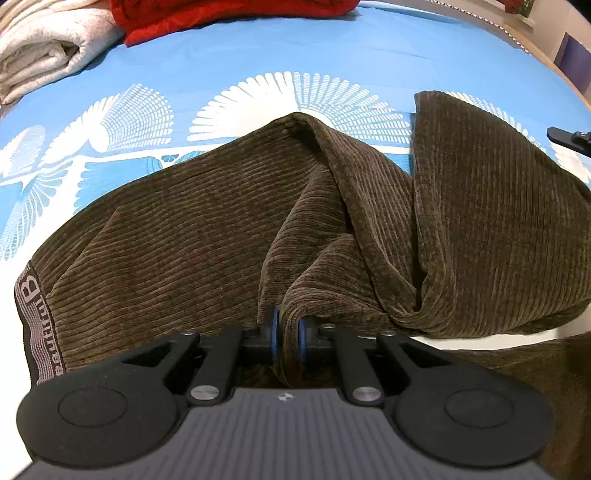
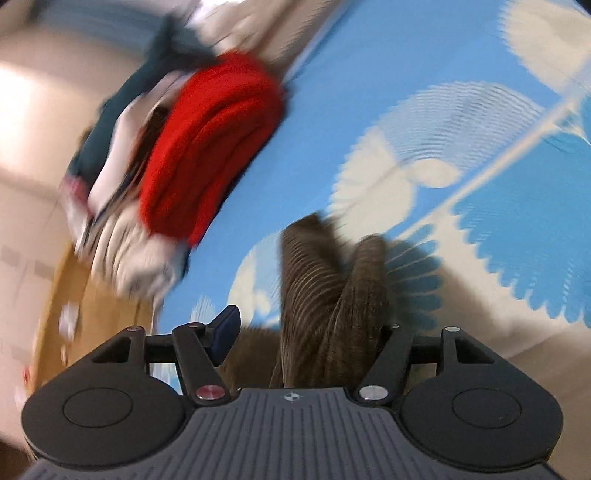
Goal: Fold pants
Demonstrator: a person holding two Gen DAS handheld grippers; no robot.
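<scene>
Pants (image 1: 184, 236): brown ribbed corduroy, spread crumpled across the bed, 1 leg folded back at the right; waistband with lettering at the left edge.
Bed sheet (image 1: 258, 62): blue with white fan patterns, under the pants.
My left claw (image 1: 287, 332): pointing steeply down, blue pads drawn together and clamped on a ridge of the pants' cloth at the near edge.
My right claw (image 2: 303, 332): jaws standing apart; a bunched fold of the pants (image 2: 328, 295) lies between them, against the right finger and clear of the left pad (image 2: 225, 328). Whether the right finger presses it, I cannot tell. View is blurred.
Red garment (image 1: 221, 14): folded, at the far side of the bed.
White blanket (image 1: 44, 48): folded, just beside the red garment, far left.
Mixed pile (image 2: 110, 155): white and dark teal cloth behind the red garment, blurred.
</scene>
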